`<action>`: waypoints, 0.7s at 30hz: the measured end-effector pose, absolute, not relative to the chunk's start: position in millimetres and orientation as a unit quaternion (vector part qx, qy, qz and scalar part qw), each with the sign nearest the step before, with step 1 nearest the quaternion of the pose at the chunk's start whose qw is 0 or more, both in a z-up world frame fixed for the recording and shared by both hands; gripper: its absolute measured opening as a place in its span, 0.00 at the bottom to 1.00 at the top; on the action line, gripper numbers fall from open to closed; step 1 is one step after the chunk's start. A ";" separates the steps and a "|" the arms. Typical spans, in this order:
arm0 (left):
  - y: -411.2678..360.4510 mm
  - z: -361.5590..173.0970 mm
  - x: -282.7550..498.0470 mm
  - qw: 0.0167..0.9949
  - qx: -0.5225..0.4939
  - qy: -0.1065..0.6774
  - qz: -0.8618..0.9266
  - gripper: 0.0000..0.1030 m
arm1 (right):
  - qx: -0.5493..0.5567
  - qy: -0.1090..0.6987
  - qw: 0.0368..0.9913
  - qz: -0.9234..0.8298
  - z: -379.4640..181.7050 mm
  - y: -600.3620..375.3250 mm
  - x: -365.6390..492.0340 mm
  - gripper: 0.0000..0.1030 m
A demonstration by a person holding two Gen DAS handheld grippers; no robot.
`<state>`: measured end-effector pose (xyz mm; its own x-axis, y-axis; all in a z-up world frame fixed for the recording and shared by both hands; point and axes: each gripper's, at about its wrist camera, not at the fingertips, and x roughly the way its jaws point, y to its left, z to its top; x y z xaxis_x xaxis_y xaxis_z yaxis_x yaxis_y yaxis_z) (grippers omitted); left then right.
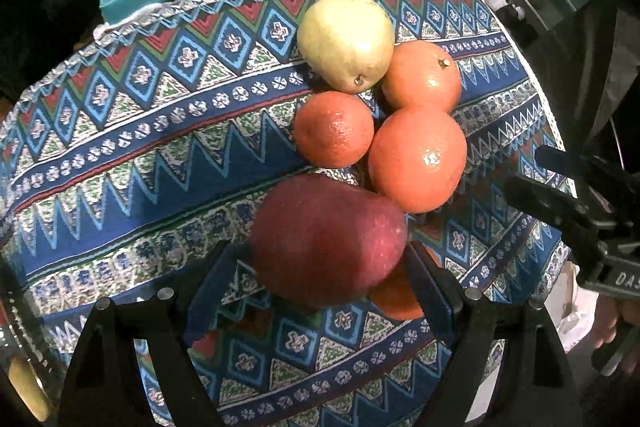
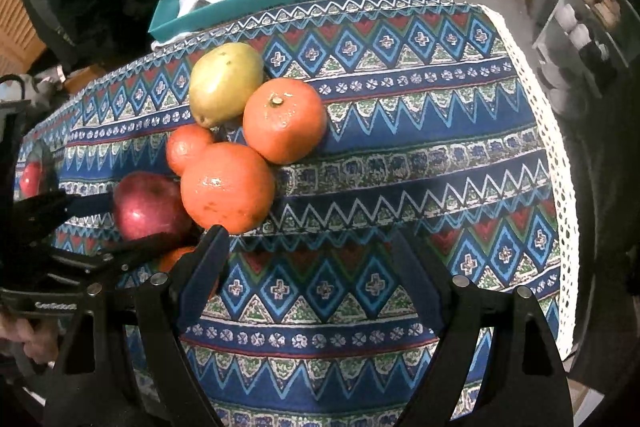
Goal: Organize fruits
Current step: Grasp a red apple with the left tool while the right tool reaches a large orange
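A red apple [image 1: 326, 239] sits between the fingers of my left gripper [image 1: 320, 267], which close on its sides; it also shows in the right wrist view [image 2: 148, 205]. Beyond it on the patterned cloth [image 1: 120, 155] lie three oranges [image 1: 418, 159] [image 1: 334, 129] [image 1: 422, 75] and a yellow-green pear [image 1: 346, 41]. A further orange [image 1: 396, 297] peeks out under the apple. My right gripper [image 2: 308, 275] is open and empty over bare cloth [image 2: 400, 167], right of the fruit pile [image 2: 228, 187].
A teal box [image 2: 248, 3] with white bags stands behind the table. The cloth's lace edge [image 2: 560, 163] marks the right table edge. Shelves with jars [image 2: 588, 23] stand at far right. A second red apple [image 2: 31, 179] lies at the far left.
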<state>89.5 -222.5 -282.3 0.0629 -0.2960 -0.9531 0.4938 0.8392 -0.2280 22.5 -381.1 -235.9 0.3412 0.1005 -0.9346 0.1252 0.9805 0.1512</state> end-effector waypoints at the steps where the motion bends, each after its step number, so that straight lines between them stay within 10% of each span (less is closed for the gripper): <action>1: -223.3 -284.5 90.5 0.723 0.076 0.631 -0.273 0.84 | 0.098 0.574 0.813 -0.006 -236.1 -380.8 23.1 0.81; 21: -214.9 -286.0 91.0 0.735 0.064 0.620 -0.269 0.77 | 0.103 0.568 0.816 0.017 -236.4 -373.2 30.9 0.81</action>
